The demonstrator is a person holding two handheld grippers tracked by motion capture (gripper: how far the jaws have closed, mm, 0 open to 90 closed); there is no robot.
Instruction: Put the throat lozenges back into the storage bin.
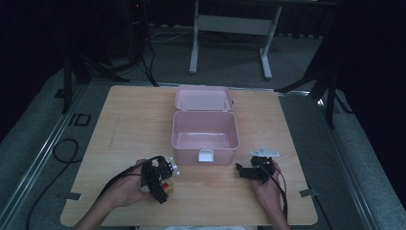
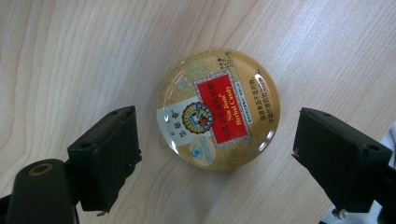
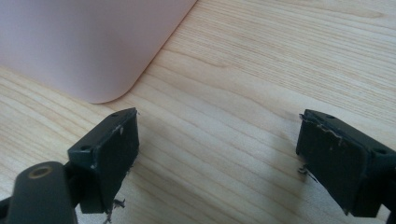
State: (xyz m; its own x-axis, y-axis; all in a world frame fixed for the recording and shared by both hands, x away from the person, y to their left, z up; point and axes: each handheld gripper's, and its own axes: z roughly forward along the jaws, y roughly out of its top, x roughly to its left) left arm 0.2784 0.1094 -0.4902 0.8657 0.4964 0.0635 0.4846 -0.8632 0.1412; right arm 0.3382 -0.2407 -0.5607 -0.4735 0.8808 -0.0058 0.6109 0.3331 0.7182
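Observation:
A round gold candy tin (image 2: 218, 109) with a red label lies flat on the wooden table (image 1: 124, 124), seen near the front left edge as the tin (image 1: 167, 188). My left gripper (image 1: 160, 179) hangs over it, pointing down. In the left gripper view, the left gripper (image 2: 217, 135) is open, its jaws standing either side of the tin with a gap on each side. My right gripper (image 1: 246, 171) rests low beside the front right corner of the pink box (image 1: 174, 136). In its own view the right gripper (image 3: 217, 140) is open over bare wood.
The pink box stands open in the table's middle, its lid (image 1: 203, 98) folded back and a white latch (image 1: 206, 155) on the front wall. Its rounded corner (image 3: 84, 46) is close to my right gripper. Black cables trail from both grippers toward the front edge.

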